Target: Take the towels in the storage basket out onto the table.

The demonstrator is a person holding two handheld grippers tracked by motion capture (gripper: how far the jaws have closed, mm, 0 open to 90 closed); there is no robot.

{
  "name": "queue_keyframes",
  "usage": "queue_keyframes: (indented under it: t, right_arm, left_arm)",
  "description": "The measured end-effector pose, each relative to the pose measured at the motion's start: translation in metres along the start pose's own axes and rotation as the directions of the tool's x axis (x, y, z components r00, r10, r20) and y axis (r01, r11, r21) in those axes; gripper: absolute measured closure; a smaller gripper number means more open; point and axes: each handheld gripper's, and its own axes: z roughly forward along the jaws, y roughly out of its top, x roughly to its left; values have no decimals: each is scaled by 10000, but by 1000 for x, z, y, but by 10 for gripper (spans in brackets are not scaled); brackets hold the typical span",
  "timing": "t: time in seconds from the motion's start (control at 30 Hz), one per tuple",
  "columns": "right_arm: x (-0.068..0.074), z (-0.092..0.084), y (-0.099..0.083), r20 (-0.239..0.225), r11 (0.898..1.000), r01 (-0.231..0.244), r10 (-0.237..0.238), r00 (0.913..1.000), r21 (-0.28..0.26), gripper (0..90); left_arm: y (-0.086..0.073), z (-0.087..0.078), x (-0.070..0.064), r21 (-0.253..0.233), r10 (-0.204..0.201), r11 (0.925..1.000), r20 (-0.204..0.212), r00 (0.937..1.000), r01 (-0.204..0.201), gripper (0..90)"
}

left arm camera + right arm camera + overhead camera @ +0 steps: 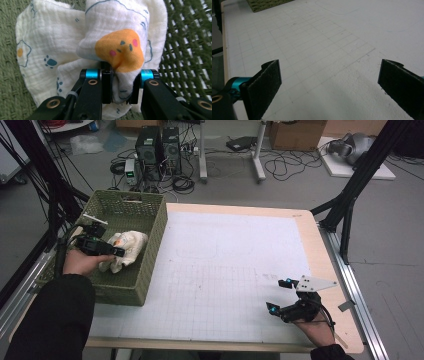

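Watching the left gripper [119, 86] view, I am seeing its jaws pinching one printed cloth [100, 45] in the single green basket [155, 227], while my right gripper [281, 296] is gaping empty over the mat [235, 265].

No words, brand names, labels or numbers can be read in any of the views. The white muslin cloth [75, 50] carries only printed pictures: an orange blob with a small face, blue paw prints and blue outlines, with no lettering among them. The white mat [240, 270] on the worktop shows a faint ruled grid and a few thin drawn outlines, without legible figures. The cardboard boxes on the floor are too far off to show any print.
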Motion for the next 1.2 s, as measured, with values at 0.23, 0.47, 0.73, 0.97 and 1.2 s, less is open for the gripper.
queue_keyframes:
  t: [0.23, 0.47, 0.73, 0.97, 1.2]
  right_arm:
    - [0, 0, 0, -13, 10000, -7, 7, 10000, -7, 40]
    - [0, -1, 0, 24, 10000, -79, 79, 10000, -4, 40]
    - [-3, -5, 0, 219, 9998, -126, 130, 9997, -143, 40]
    - [-5, -8, 0, 346, 9997, -142, 149, 9993, -196, 40]
    - [-4, -8, 0, 336, 9996, -196, 202, 9992, -183, 40]
  left_arm:
    - [1, -10, 3, -615, -395, 9972, 434, 9983, 422, 789]
    - [-1, -16, 6, -1016, -595, 9927, 569, 9966, 650, 789]
    - [-4, -26, 8, -1493, -695, 9853, 934, 9932, 830, 789]
    - [-5, -32, 10, -1809, -770, 9784, 1293, 9886, 998, 789]
    - [-7, -40, 12, -2114, -766, 9712, 1579, 9845, 1095, 789]
